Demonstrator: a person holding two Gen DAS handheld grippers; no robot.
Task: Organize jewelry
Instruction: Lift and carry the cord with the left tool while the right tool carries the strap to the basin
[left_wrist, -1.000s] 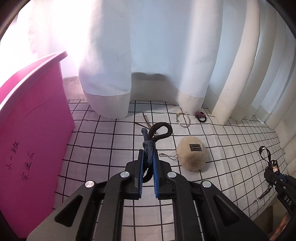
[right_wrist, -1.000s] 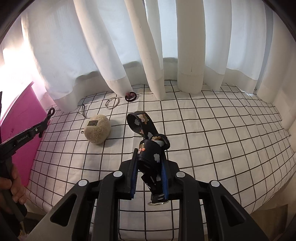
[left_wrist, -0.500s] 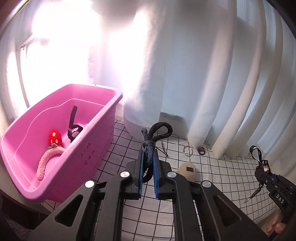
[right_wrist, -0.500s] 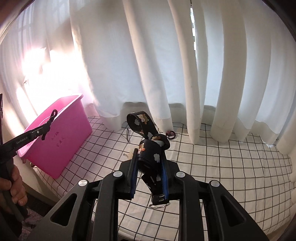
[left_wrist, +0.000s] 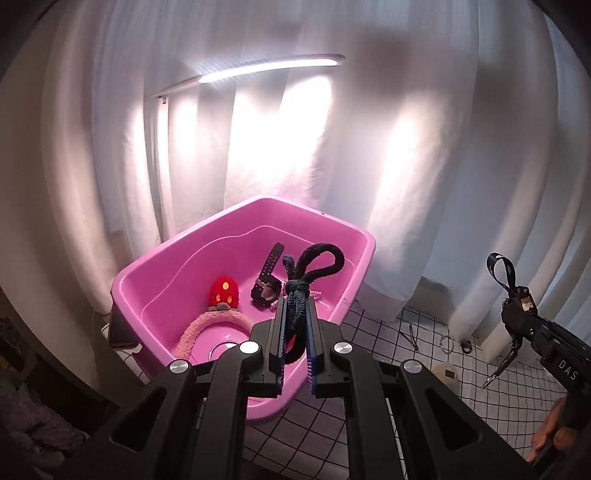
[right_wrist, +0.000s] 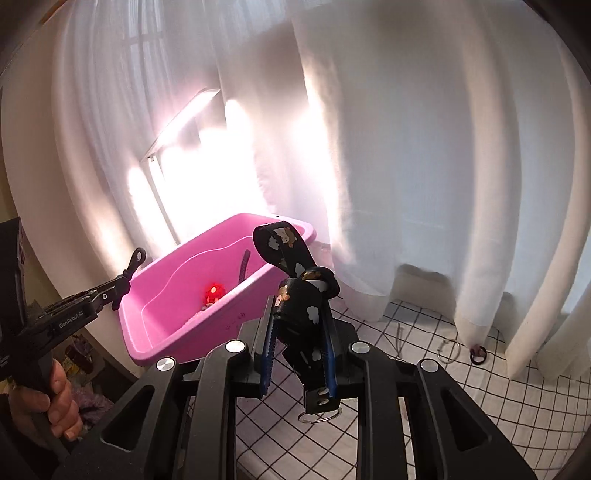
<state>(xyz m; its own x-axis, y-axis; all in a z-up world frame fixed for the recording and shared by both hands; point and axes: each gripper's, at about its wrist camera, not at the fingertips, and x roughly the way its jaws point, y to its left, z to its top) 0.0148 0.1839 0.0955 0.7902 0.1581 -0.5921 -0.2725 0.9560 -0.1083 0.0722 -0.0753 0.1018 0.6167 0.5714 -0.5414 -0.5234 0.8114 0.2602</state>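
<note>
My left gripper (left_wrist: 295, 306) is shut on a dark knotted cord loop (left_wrist: 314, 262) and holds it over the near rim of the pink tub (left_wrist: 325, 218). Inside the tub lie a black watch (left_wrist: 267, 280), a red plush charm (left_wrist: 223, 291) and a pink fuzzy band (left_wrist: 210, 325). My right gripper (right_wrist: 299, 325) is shut on a black strap keychain with cartoon prints (right_wrist: 291, 266), held in the air to the right of the tub (right_wrist: 177, 266). It also shows in the left wrist view (left_wrist: 517, 310).
A checked white cloth (right_wrist: 498, 391) covers the table. On it lie a beige plush ball (left_wrist: 447, 373), a metal ring (right_wrist: 447, 349), a dark small ring (right_wrist: 478, 354) and a thin clip (left_wrist: 412, 334). White curtains hang behind. A lit lamp bar (left_wrist: 266, 68) stands above the tub.
Both grippers have lifted and swung left toward the pink tub. The left one now holds the cord over the tub's rim. Both stay shut on their items.
</note>
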